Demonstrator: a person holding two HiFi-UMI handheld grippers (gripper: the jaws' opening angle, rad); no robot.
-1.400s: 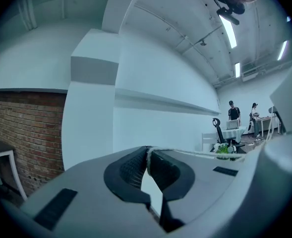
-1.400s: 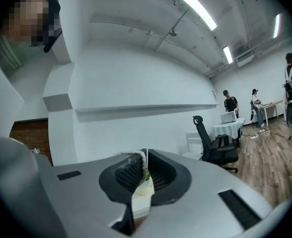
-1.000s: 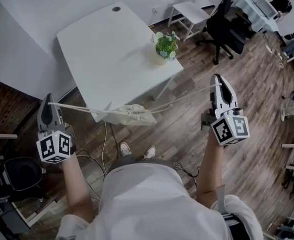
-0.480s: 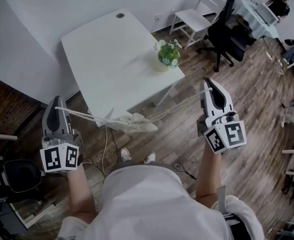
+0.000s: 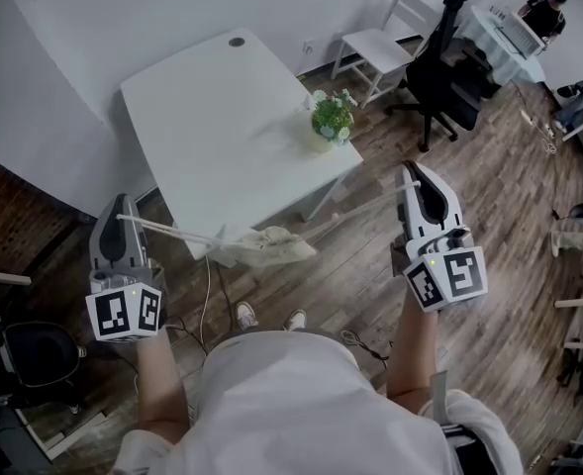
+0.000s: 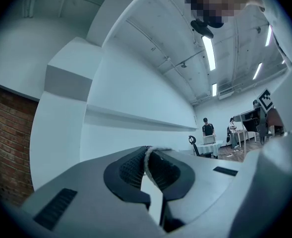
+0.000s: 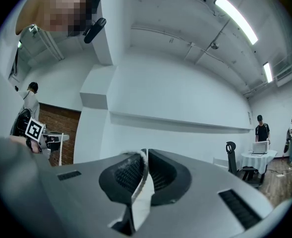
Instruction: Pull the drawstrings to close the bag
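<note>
left gripper [image 5: 123, 204]: fingers pinched shut on left drawstring [image 5: 172, 230] | right gripper [image 5: 410, 171]: fingers pinched shut on right drawstring [image 5: 360, 212] | bag [image 5: 268, 248]: bunched, hung between both on taut strings, by near edge of bench [image 5: 207, 117]

An office workroom: a person [image 5: 543, 10] is sitting at a desk [image 5: 504, 43], a black office chair [image 5: 447, 62] is standing near it

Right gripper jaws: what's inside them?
A white drawstring is pinched between the right gripper's pads. Its run toward the bag is hidden there behind the gripper's body.
</note>
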